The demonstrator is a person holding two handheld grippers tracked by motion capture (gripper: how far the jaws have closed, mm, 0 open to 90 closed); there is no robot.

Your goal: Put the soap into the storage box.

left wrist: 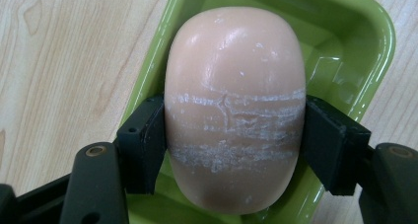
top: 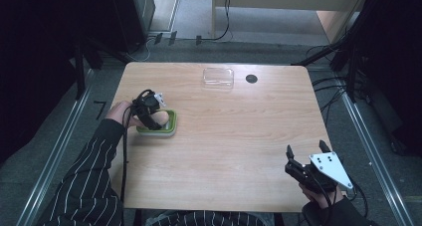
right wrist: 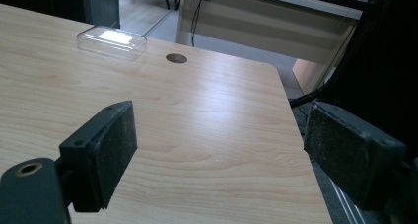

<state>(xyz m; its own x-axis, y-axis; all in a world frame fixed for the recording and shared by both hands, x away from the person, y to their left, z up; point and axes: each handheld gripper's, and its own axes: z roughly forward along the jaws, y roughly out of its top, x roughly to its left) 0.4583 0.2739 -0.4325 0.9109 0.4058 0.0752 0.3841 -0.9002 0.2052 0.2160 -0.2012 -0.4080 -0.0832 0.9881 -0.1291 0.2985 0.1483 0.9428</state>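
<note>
From above, my left gripper (top: 158, 117) sits over the green tray (top: 172, 122); up close, its jaws clamp the scuffed soap (left wrist: 234, 105), which could squirt free, while my right gripper (right wrist: 222, 155) gapes idle.

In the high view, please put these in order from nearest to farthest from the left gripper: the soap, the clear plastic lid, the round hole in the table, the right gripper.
1. The soap, clamped by the left gripper over the green dish.
2. The clear plastic lid, toward the far edge.
3. The round hole, just right of the lid.
4. The right gripper, at the near right corner.
</note>
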